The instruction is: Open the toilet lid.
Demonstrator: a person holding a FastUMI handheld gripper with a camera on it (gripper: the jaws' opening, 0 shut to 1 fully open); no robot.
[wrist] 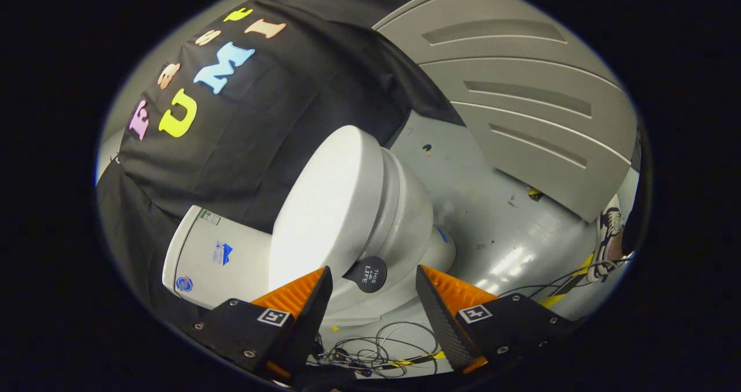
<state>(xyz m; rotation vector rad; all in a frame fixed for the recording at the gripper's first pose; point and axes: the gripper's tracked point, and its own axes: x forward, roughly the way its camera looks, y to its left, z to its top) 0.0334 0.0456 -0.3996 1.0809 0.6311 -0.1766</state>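
The gripper (pixel 373 282) is spread wide, holding nothing. Between and just beyond its fingers hangs a round tab (pixel 370 274) at the front edge of the toilet lid (pixel 327 207) — the bowl (pixel 408 224) partly hidden behind it. Tangled cables (pixel 370 351) lie on the floor (pixel 486 218).

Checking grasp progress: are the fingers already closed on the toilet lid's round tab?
No: the fingers stand apart, and the round tab on the closed toilet lid sits free in the gap.

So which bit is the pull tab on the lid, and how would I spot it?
Start at the white ceramic toilet on the grey floor; its smooth white lid is closed. At the lid's front edge, just ahead of the open gripper, hangs a small round black tab, the toilet's one dark spot.
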